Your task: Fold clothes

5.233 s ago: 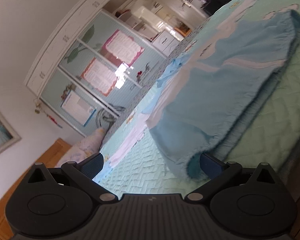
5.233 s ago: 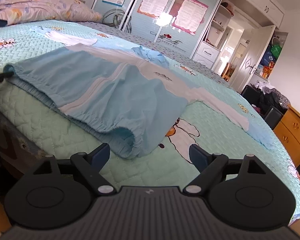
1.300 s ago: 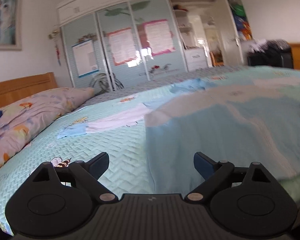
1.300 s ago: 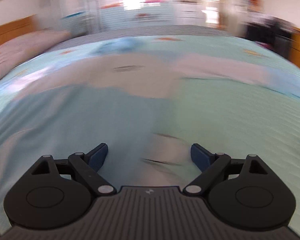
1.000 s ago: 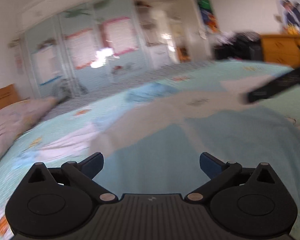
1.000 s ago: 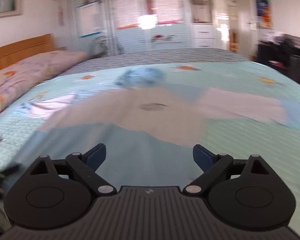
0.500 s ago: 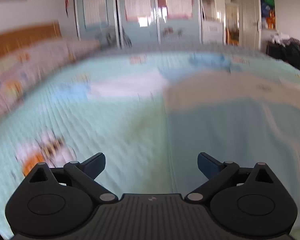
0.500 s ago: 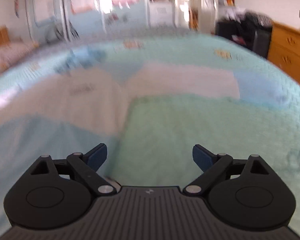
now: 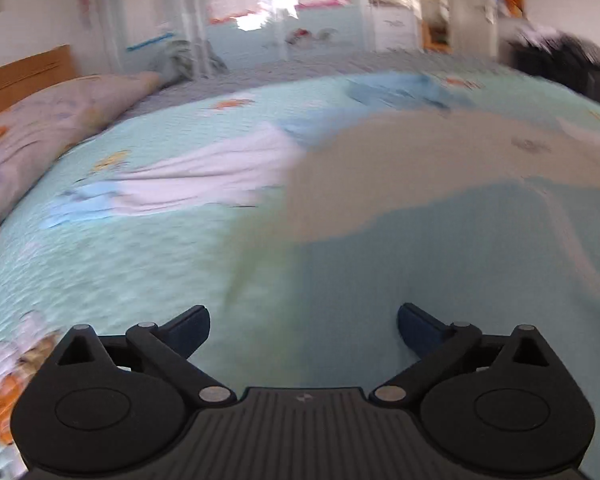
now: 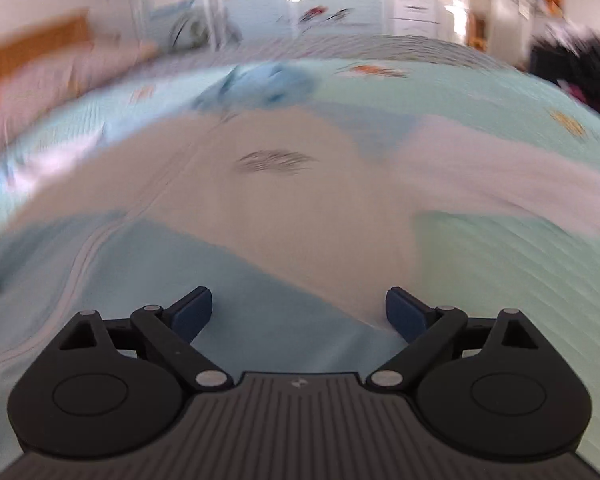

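Bed [image 9: 148, 240] w/ mint quilted cover fills both views; pillow [image 9: 40, 120] and wooden headboard [image 9: 24, 72] at far left, wardrobe doors [image 9: 260, 12] behind. Both pics motion-blurred, so detail is rough.

Jacket [image 10: 260, 208] lies spread flat on the bed: pale/white upper body w/ small dark chest mark, light blue lower body nearest the cameras, blue hood [image 10: 264, 80] at the far end. Its left sleeve [image 9: 188, 176] stretches out toward the pillow side; right sleeve [image 10: 512, 168] runs out the other way. Nothing folded yet by the look of it.

What changed: approx half a sec ago the left cam pointed mostly at bare quilt left of the garment, and the right cam at bare quilt to its right. Now both have swung inward. Left gripper [image 9: 302, 328] hovers over the jacket's left hem edge, where blue cloth meets quilt; right gripper [image 10: 298, 312] sits over the blue hem w/ the zip line to its left. Compared w/ ~5 s ago, both are higher and square-on to the garment, not low at the bed edge.

Both sets of fingers are spread wide, nothing between them, no cloth touched as far as blur allows.

Read: lining-up phase, prob. before a hem or side grab. Fold itself not started.
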`<action>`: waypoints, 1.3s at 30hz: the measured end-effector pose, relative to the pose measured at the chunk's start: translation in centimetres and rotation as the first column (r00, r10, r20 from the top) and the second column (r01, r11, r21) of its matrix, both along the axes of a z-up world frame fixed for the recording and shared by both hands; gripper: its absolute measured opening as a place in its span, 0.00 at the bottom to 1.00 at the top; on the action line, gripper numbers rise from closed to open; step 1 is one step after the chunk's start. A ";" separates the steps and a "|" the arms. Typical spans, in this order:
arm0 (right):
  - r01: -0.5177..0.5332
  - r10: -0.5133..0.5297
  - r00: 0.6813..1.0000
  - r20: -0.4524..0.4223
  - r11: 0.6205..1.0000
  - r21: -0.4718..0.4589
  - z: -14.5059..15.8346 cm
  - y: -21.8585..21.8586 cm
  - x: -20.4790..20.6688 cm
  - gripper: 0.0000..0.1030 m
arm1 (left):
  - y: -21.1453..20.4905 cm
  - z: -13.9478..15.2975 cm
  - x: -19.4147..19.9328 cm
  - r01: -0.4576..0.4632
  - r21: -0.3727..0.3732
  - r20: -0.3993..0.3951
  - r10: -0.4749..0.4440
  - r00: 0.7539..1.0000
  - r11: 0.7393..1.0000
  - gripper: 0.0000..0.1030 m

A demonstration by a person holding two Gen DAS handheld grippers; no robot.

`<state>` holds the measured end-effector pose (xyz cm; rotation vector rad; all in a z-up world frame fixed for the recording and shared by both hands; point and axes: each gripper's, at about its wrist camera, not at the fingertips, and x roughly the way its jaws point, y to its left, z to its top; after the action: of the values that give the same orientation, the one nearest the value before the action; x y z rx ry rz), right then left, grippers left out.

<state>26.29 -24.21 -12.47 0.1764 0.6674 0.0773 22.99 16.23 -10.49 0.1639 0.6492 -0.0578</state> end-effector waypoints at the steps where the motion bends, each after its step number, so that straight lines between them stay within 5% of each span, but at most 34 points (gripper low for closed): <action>1: 0.045 -0.046 0.999 0.016 0.998 0.034 0.6 -1.5 -0.7 0.92 | 0.9 0.5 -0.2 -0.021 -0.005 0.029 0.021 0.999 1.000 0.95; 6: 0.063 -0.074 0.989 0.126 0.994 0.089 3.6 -2.8 1.0 0.92 | -0.2 3.3 3.0 0.018 -0.084 0.120 -0.008 0.993 0.996 0.98; 11: 0.015 -0.023 0.992 0.123 0.998 0.064 3.1 -0.4 8.9 0.92 | -5.1 1.3 6.4 0.159 0.008 0.108 -0.159 0.981 0.987 0.97; 13: -0.044 0.043 0.994 0.099 0.999 0.012 1.9 -0.2 12.1 0.92 | -5.5 -0.2 7.2 0.185 -0.008 0.078 -0.184 0.980 0.983 0.97; 16: -0.110 0.109 0.993 -0.054 0.994 -0.015 -0.1 -3.3 16.5 0.91 | -5.5 -2.3 7.5 0.236 -0.052 0.032 -0.235 0.972 0.970 0.97; 18: -0.061 0.057 0.995 -0.084 0.997 -0.046 -1.2 -7.1 18.2 0.86 | -5.2 -2.9 7.6 0.232 -0.068 0.027 -0.231 0.973 0.970 0.99; 21: 0.216 -0.219 0.975 -0.043 0.975 -0.058 -0.3 -13.9 17.9 0.85 | -4.5 -3.2 8.5 0.229 -0.119 0.005 -0.230 0.973 0.966 0.99; 23: 0.264 -0.263 0.964 0.025 0.962 -0.064 1.2 -14.6 16.7 0.82 | -4.2 -3.4 8.7 0.228 -0.140 -0.002 -0.230 0.973 0.964 0.99; 27: 0.000 0.006 0.997 0.079 0.997 -0.076 1.7 -7.8 16.8 0.91 | -4.0 -3.5 8.8 0.229 -0.155 0.003 -0.232 0.973 0.961 0.99; 31: -0.132 0.124 0.991 -0.044 0.940 -0.314 -0.8 -3.6 20.2 0.93 | -4.4 -3.5 9.0 0.229 -0.153 0.007 -0.230 0.973 0.961 0.99; 33: -0.019 0.010 1.000 -0.025 0.927 -0.374 -1.2 -6.3 21.7 0.99 | -4.4 -3.5 9.1 0.228 -0.151 0.006 -0.230 0.973 0.962 0.99; 34: 0.116 -0.139 0.990 -0.037 0.923 -0.366 -1.0 -8.9 22.4 1.00 | -4.4 -3.5 9.1 0.228 -0.152 0.005 -0.230 0.973 0.962 0.99; 36: 0.346 -0.375 0.926 -0.049 0.893 -0.288 0.3 -12.7 22.1 0.92 | -4.2 -3.5 9.2 0.227 -0.162 0.002 -0.230 0.973 0.960 0.99; 37: 0.393 -0.415 0.909 -0.040 0.885 -0.248 1.2 -13.3 21.5 0.83 | -4.2 -3.5 9.3 0.227 -0.165 0.002 -0.229 0.973 0.960 0.99; 39: 0.291 -0.294 0.956 0.016 0.937 -0.194 2.8 -11.0 19.8 0.84 | -4.3 -3.4 9.3 0.226 -0.160 0.002 -0.229 0.973 0.961 0.99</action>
<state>46.12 -35.19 -9.63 0.0859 0.6519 -0.2759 32.26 11.97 -13.93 0.0828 0.6377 -0.3328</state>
